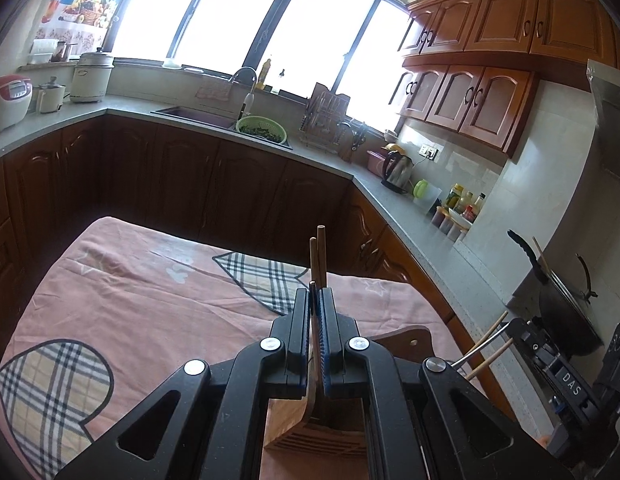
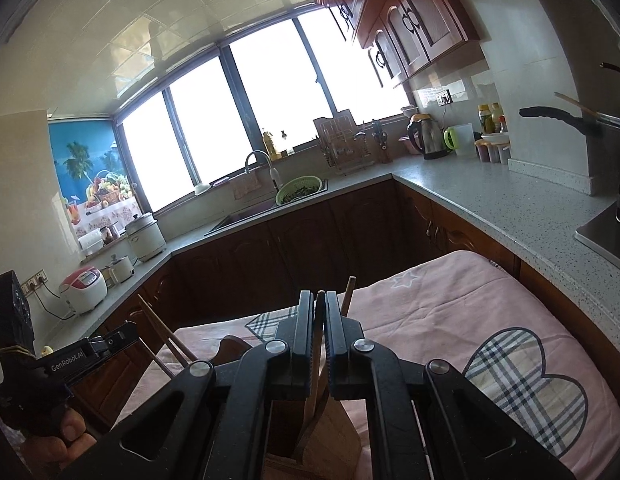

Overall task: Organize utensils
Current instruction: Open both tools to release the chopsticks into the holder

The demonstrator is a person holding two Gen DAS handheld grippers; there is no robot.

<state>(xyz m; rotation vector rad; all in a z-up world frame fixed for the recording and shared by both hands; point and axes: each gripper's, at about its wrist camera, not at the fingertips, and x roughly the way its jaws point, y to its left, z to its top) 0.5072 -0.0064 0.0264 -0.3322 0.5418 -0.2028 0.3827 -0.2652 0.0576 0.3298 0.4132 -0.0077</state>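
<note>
"GenRobot.AI" on left tool (image 2: 109, 344)

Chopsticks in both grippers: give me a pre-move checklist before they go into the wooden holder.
1. Left gripper shut on chopsticks: ok.
2. Right gripper shut on chopsticks: ok.
3. Wooden holder below the left gripper: ok.
4. Holder upright on the pink cloth: cannot tell, mostly hidden.
5. Lower chopstick tips over a slot: cannot tell.
6. Grippers clear of each other: ok, apart.

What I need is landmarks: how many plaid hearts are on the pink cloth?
2: one heart near left, one just beyond the hand-held gripper; others may hide under it.
</note>
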